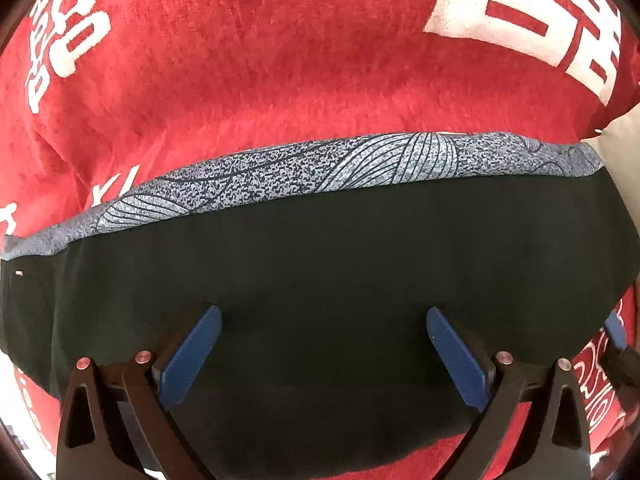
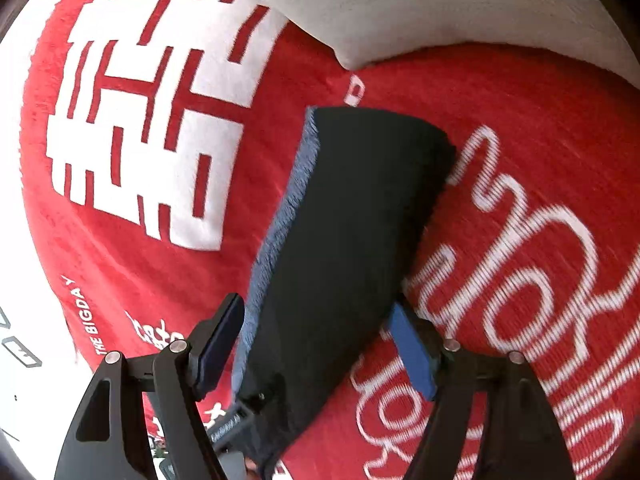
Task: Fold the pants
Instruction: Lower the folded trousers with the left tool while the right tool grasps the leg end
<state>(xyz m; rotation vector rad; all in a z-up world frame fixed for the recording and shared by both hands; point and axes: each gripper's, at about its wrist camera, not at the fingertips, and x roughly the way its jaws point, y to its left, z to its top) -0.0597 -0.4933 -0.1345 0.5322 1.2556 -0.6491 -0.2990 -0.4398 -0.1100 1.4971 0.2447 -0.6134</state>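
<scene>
Folded dark pants [image 1: 320, 248] lie flat on a red blanket [image 1: 280, 60], with a blue-grey patterned layer [image 1: 280, 176] showing along their far edge. My left gripper [image 1: 324, 344] points down over the dark cloth, open, with nothing between its blue pads. In the right wrist view the pants [image 2: 360, 200] run away from me as a long dark strip. My right gripper [image 2: 316, 344] stands open at their near end, one finger on each side of the strip and neither pad pressing on it. One of its blue pads [image 1: 616, 332] shows by the pants' right end.
The red blanket [image 2: 140, 260] carries large white lettering. A white cushion [image 2: 400, 8] lies along its far side, close to the pants' far end. A white surface [image 2: 24, 320] shows past the blanket's left edge. Part of the left gripper's black body [image 2: 236, 420] sits at the pants' near end.
</scene>
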